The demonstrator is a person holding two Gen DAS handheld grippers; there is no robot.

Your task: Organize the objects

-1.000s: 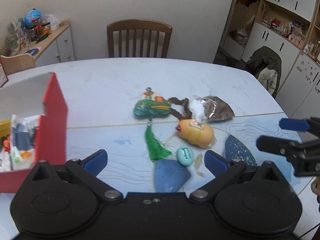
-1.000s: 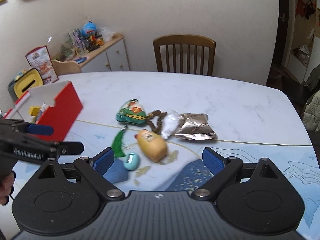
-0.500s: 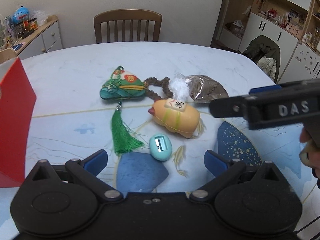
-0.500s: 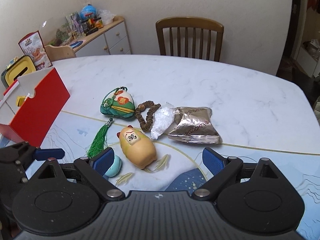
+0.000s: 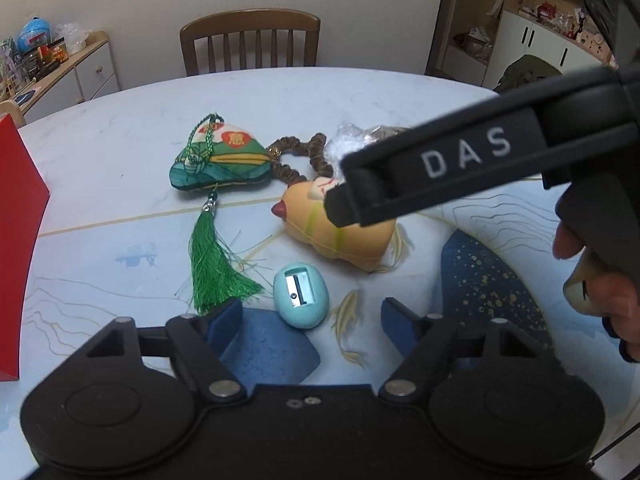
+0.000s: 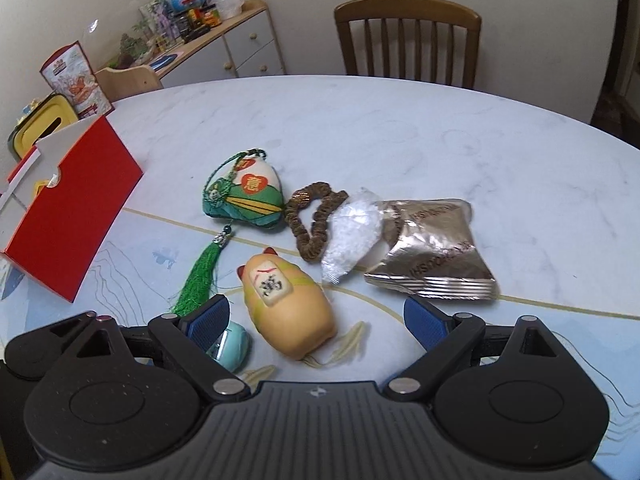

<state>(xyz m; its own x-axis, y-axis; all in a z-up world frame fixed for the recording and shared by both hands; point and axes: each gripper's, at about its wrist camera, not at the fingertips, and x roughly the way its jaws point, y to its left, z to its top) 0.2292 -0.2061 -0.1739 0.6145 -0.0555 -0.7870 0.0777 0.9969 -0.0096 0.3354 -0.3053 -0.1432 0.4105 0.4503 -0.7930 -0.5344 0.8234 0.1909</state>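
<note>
The left gripper (image 5: pixel 312 314) hangs low over the table; its jaws have just been closing but stand apart. The small teal egg-shaped pencil sharpener (image 5: pixel 301 294) lies between the blue pads (image 5: pixel 226 318), touching neither. The right gripper (image 6: pixel 316 314) holds its fingers spread wide, pads clear of the orange soft cat figure (image 6: pixel 290 310) lying between them.

From the cat figure, the sharpener sits at 8 o'clock. The green tassel (image 6: pixel 196 280) lies at 9 o'clock. It hangs from the green embroidered fabric pouch (image 6: pixel 244 196) at 11 o'clock. The brown beaded bracelet (image 6: pixel 312 220) is at 12 o'clock. The clear plastic bag of white granules (image 6: pixel 352 232) touches it at 1 o'clock, overlapping the silver foil packet (image 6: pixel 432 248) at 2 o'clock.

The open red cardboard box (image 6: pixel 72 208) stands well apart at 9 o'clock. A brown wooden chair (image 6: pixel 408 36) stands beyond the pale marble-patterned table (image 6: pixel 400 132).
</note>
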